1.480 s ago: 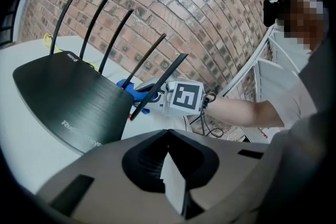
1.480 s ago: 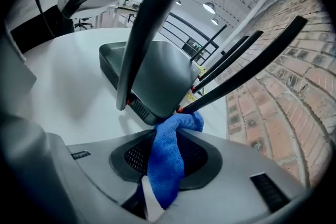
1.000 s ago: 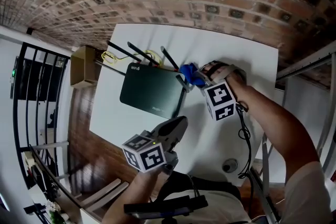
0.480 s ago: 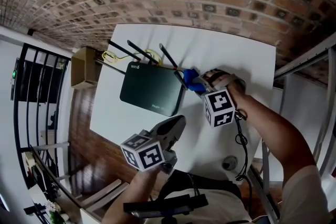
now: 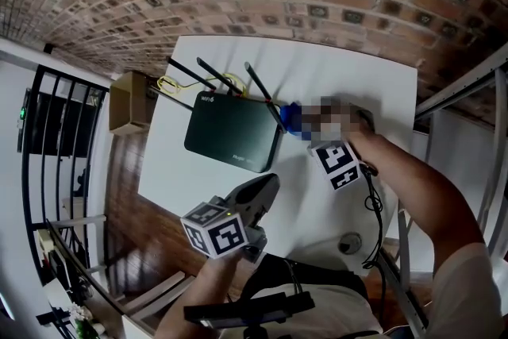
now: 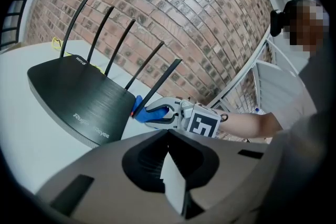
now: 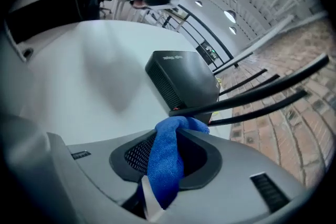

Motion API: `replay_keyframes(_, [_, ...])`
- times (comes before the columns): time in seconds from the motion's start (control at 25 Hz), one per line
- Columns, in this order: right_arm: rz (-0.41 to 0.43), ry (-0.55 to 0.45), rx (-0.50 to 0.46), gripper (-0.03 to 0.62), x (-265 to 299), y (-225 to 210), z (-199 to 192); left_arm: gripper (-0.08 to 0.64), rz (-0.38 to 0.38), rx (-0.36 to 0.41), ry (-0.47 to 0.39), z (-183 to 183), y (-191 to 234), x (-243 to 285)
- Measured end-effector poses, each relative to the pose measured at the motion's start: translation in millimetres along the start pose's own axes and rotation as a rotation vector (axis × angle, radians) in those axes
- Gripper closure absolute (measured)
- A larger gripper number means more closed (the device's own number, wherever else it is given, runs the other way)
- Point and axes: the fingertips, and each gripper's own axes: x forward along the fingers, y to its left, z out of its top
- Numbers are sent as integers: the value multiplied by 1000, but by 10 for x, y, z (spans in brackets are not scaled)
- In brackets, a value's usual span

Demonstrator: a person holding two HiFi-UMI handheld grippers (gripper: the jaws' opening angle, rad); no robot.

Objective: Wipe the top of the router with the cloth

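Wiping seems barely begun: the right gripper (image 5: 305, 123), jaws clamped on the blue cloth (image 5: 290, 119), sits at the 3 o'clock edge of the router (image 5: 232, 140), most of the top apparently unwiped. Router lies mid-counter (image 5: 349, 79), dark, brushed-looking, antennas (image 6: 119, 47) raised. Left gripper (image 5: 268, 185), jaws together and empty, hovers at 6 o'clock.
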Motion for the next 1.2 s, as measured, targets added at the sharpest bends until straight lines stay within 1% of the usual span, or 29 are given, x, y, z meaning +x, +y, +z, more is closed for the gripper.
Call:
replay_keyframes(0.08, [4, 26, -93, 460, 16, 33, -28, 535, -3, 1, -3, -1, 3, -28])
replay_keyframes(0.12, [9, 34, -122, 460, 22, 49, -32, 535, -6, -1, -6, -6, 5, -41])
replay_keyframes(0.2, [18, 42, -148, 460, 24, 79, -16, 535, -13, -9, -12, -24, 17, -70])
replay_keyframes(0.32, [16, 52, -140, 460, 2, 104, 34, 535, -25, -12, -16, -36, 46, -123])
replay_keyframes(0.44, [12, 68, -79, 460, -17, 128, 107, 535, -43, -9, -17, -42, 102, -205])
replay_keyframes(0.52, [2, 77, 0, 460, -27, 141, 186, 535, -58, -11, -14, -67, 150, -277])
replay_keyframes(0.68, [-34, 102, 202, 460, -46, 123, 348, 535, -104, -6, 12, -113, 194, -411])
replay_keyframes(0.76, [-47, 130, 252, 460, -59, 141, 416, 535, -137, 3, 28, -112, 193, -474])
replay_keyframes(0.96, [-44, 182, 282, 460, -59, 185, 645, 535, -191, 16, 57, -102, 291, -698])
replay_keyframes(1.2, [-23, 198, 269, 460, -9, 213, 936, 535, -225, 17, 70, -73, 449, -917])
